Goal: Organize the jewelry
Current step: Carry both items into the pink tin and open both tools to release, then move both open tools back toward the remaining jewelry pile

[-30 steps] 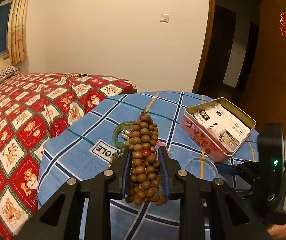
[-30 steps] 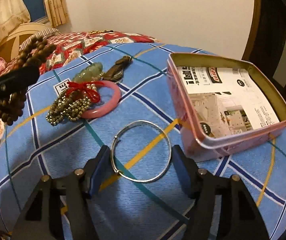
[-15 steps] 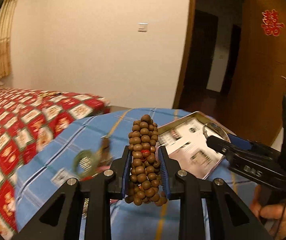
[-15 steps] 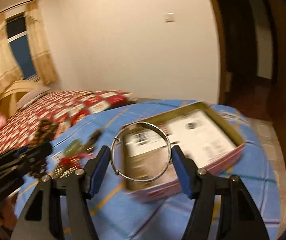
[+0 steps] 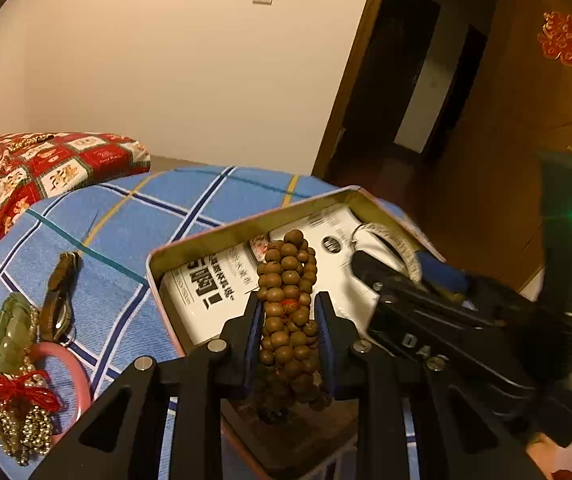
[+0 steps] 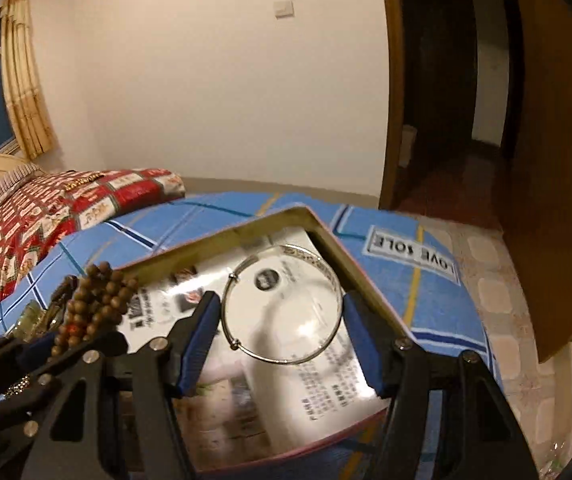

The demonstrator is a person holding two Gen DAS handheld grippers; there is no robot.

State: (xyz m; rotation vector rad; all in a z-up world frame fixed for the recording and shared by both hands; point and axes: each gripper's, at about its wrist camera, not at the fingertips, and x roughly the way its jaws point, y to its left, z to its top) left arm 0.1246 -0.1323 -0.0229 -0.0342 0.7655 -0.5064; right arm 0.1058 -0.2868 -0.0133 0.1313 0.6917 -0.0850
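My left gripper (image 5: pixel 287 304) is shut on a bundle of brown wooden beads (image 5: pixel 288 292) and holds it above the open pink tin (image 5: pixel 153 268). My right gripper (image 6: pixel 281 316) is shut on a thin silver bangle (image 6: pixel 328 276), gripped across its width and held over the tin's (image 6: pixel 328 236) white paper lining. The right gripper also shows in the left wrist view (image 5: pixel 390 256), and the beads show at the left of the right wrist view (image 6: pixel 93 300).
On the blue checked cloth (image 5: pixel 125 216) left of the tin lie a pink bangle (image 5: pixel 79 376), a green jade pendant (image 5: pixel 9 328), a gold bead bunch with red cord (image 5: pixel 25 416) and a brown piece (image 5: pixel 59 292). A red quilt bed (image 5: pixel 25 168) is behind.
Both grippers carried their jewelry from the cloth to above the tin. The bangle was lifted off the table. The tin now lies right under both.
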